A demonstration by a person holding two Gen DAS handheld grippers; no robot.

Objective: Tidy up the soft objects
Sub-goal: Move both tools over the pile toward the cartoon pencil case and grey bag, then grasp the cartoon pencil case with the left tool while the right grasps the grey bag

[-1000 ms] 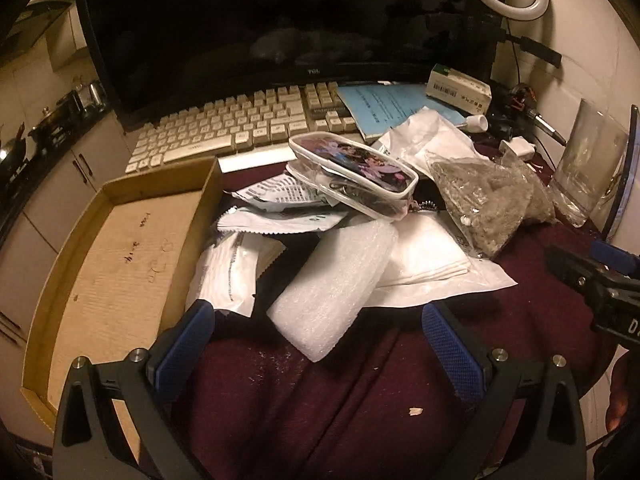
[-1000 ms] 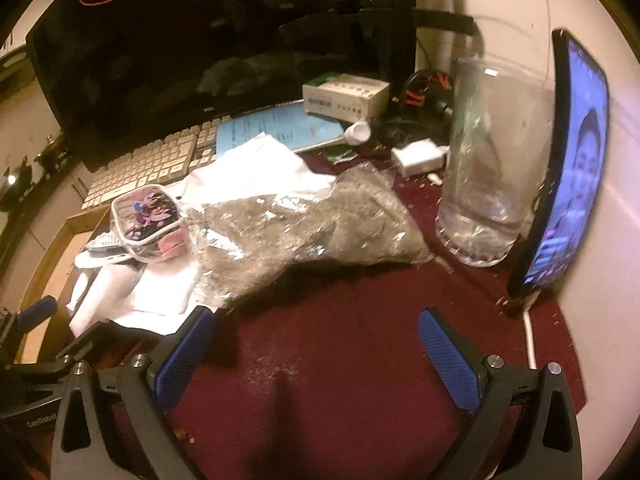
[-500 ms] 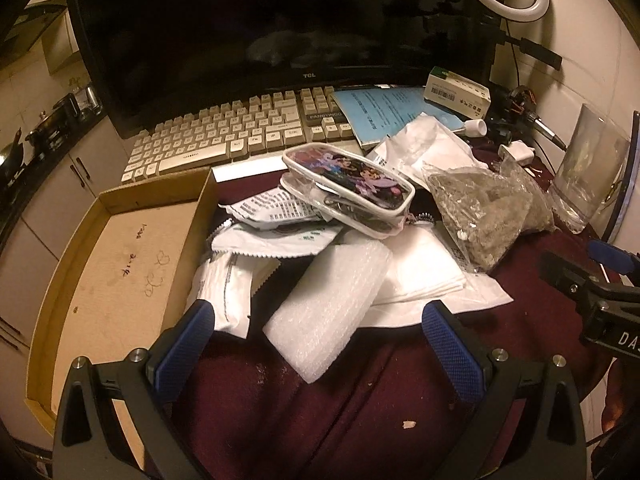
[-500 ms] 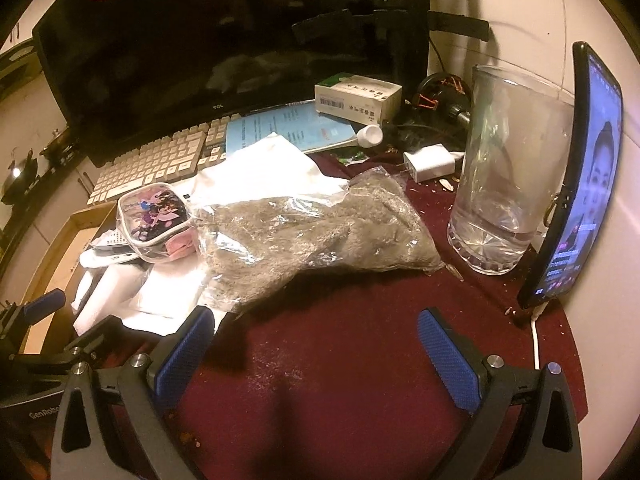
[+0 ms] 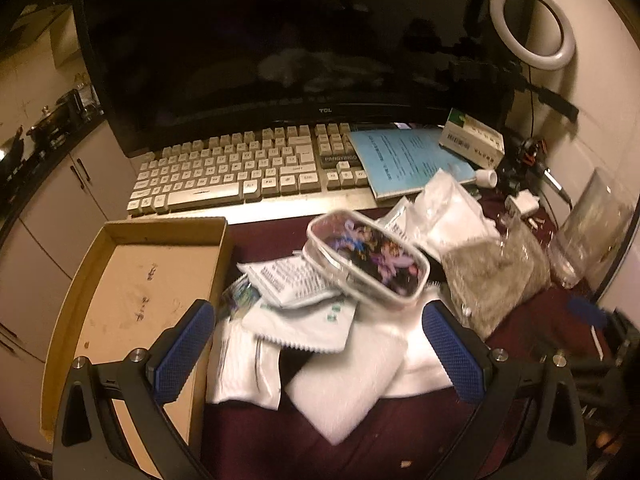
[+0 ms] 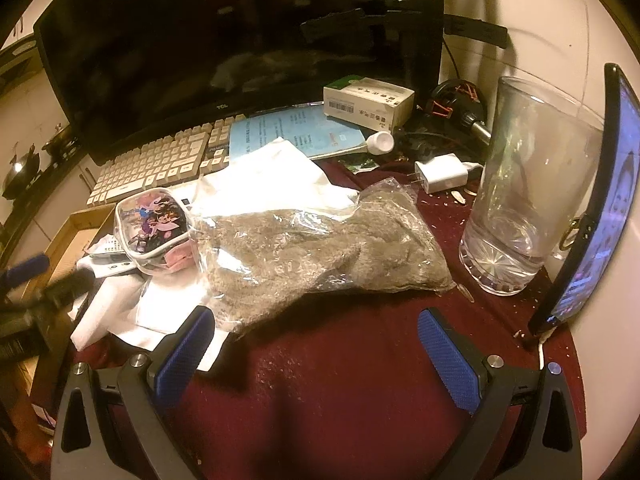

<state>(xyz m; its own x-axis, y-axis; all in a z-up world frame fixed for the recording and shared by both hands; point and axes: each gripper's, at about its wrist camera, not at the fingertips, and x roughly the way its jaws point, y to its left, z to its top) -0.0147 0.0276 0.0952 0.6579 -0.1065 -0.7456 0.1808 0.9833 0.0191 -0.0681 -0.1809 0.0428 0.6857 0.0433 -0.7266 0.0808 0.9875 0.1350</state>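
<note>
The white foam pouch [image 5: 352, 376] lies on the worktop's maroon cover at the near edge of the soft pile, its long axis running diagonally between the spread fingers of the left hand-held gripper [image 5: 320, 354], which holds nothing. The cardboard tray [image 5: 132, 280] sits just left. The right hand-held gripper [image 6: 318, 354], also wide open and empty, faces the clear bag of grey fibre [image 6: 320, 248], farther from the pouch.

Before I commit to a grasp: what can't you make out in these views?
- Clear bag contents: grey mass, crinkled plastic glare, right wrist view.
- Packet print: motion blur, left wrist view.
- Under the cartoon pouch: hidden by the pile.
- Cardboard tray near corner: behind the left gripper.
</note>
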